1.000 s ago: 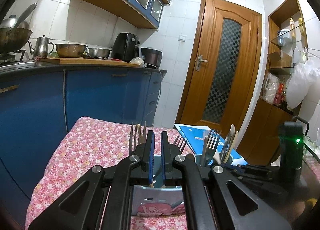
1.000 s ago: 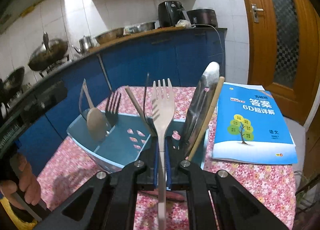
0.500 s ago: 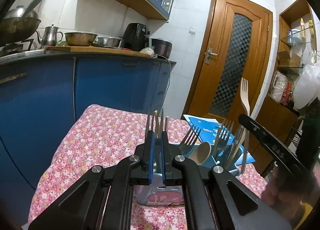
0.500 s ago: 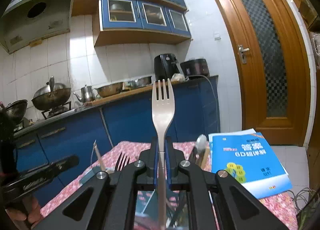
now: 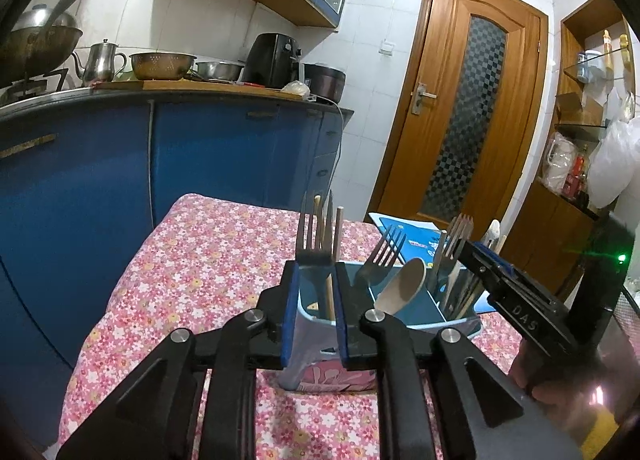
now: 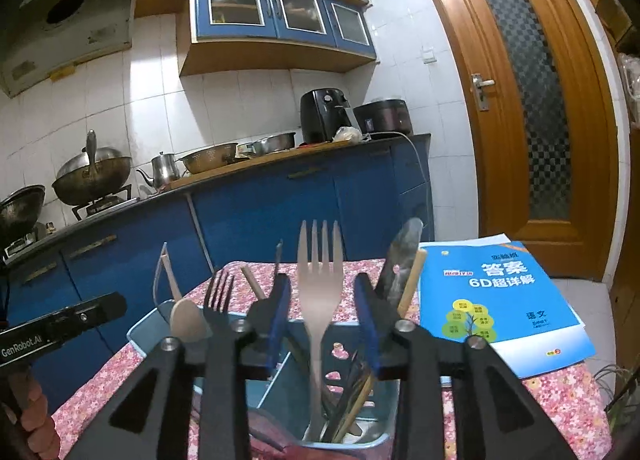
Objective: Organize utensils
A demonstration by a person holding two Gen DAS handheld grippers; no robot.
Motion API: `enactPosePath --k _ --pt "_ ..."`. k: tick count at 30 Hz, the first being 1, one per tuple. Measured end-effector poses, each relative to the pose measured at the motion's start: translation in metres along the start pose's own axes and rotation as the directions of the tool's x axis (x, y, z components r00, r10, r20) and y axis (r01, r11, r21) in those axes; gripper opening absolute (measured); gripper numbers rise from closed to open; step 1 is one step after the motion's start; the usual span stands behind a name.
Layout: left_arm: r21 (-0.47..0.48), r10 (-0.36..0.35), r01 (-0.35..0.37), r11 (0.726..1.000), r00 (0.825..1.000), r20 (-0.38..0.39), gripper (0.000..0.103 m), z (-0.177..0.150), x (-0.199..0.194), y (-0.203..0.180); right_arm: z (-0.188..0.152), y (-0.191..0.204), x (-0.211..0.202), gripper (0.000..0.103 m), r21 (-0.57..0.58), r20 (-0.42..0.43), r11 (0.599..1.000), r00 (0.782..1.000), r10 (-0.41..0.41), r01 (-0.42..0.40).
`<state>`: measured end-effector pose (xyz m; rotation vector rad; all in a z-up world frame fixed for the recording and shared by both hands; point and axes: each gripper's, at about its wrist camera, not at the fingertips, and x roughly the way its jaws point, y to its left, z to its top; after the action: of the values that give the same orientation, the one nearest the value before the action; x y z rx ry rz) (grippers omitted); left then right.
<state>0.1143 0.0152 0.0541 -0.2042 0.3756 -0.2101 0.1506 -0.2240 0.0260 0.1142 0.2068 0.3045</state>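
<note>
So quick update on the utensil sorting: a moment back both grippers were clamped tight, the left one pinching the near end of the blue caddy (image 5: 404, 326) and the right one lifted up with a pale fork pinched in it, and now both have let go. Going left to right: the left gripper (image 5: 316, 300) is opening its jaws, only a narrow gap so far, and the caddy's near end wall sits right between the pads; I can't tell whether the pads are still touching it, but it reads as letting off rather than squeezing. A metal fork (image 5: 314, 236) and a chopstick (image 5: 338, 232) stand up just beyond it in that end compartment. Over on the right, the right gripper (image 6: 320, 324) is opening too, a fair bit wider, and the pale fork (image 6: 319, 292) stands between the pads with clear space on both sides, handle down in the caddy's near compartment with other sticks and handles. Looks a bit blurred, so I'd guess it's dropping or settling. To me that means this fork is sorted, and the caddy stays put on the flowery tablecloth (image 5: 200, 260), beside the blue booklet (image 6: 504, 300).
</note>
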Motion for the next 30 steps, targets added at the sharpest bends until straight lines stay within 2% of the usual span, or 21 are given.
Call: enactPosePath --k 3,7,13,15,19,23,26,30 --pt "0.002 0.004 -0.004 1.000 1.000 -0.010 0.018 -0.002 -0.004 0.000 0.002 0.003 -0.009 0.049 0.000 0.012 1.000 1.000 0.000 0.000" --pt "-0.002 0.008 -0.008 1.000 1.000 -0.022 0.019 -0.005 -0.012 0.000 0.006 0.004 -0.024 0.051 0.016 0.022 1.000 1.000 0.008 -0.008" --pt "0.015 0.024 -0.023 1.000 0.999 -0.043 0.026 -0.012 -0.030 -0.002 0.007 0.016 -0.057 0.053 0.023 0.011 0.999 1.000 0.029 -0.029" --pt "0.021 0.033 -0.032 0.999 0.998 -0.049 0.029 -0.015 -0.038 -0.003 0.005 0.021 -0.070 0.056 0.038 -0.008 0.998 0.999 0.045 -0.044" --pt "0.037 0.056 -0.054 0.998 0.997 -0.057 0.046 -0.022 -0.056 -0.004 -0.005 0.030 -0.094 0.059 0.052 -0.045 0.997 0.997 0.055 -0.053" --pt "0.057 0.089 -0.086 0.995 0.994 -0.065 0.066 -0.031 -0.073 -0.005 -0.017 0.039 -0.118 0.075 0.053 -0.065 0.998 0.997 0.047 -0.044" --pt "0.063 0.104 -0.100 0.993 0.992 -0.069 0.075 -0.041 -0.085 -0.006 -0.026 0.044 -0.131 0.093 0.042 -0.074 0.999 0.997 0.020 -0.017" --pt "0.077 0.125 -0.120 0.990 0.990 -0.071 0.080 -0.054 -0.097 -0.005 -0.039 0.052 -0.147 0.100 0.019 -0.076 1.000 0.997 0.003 -0.001"
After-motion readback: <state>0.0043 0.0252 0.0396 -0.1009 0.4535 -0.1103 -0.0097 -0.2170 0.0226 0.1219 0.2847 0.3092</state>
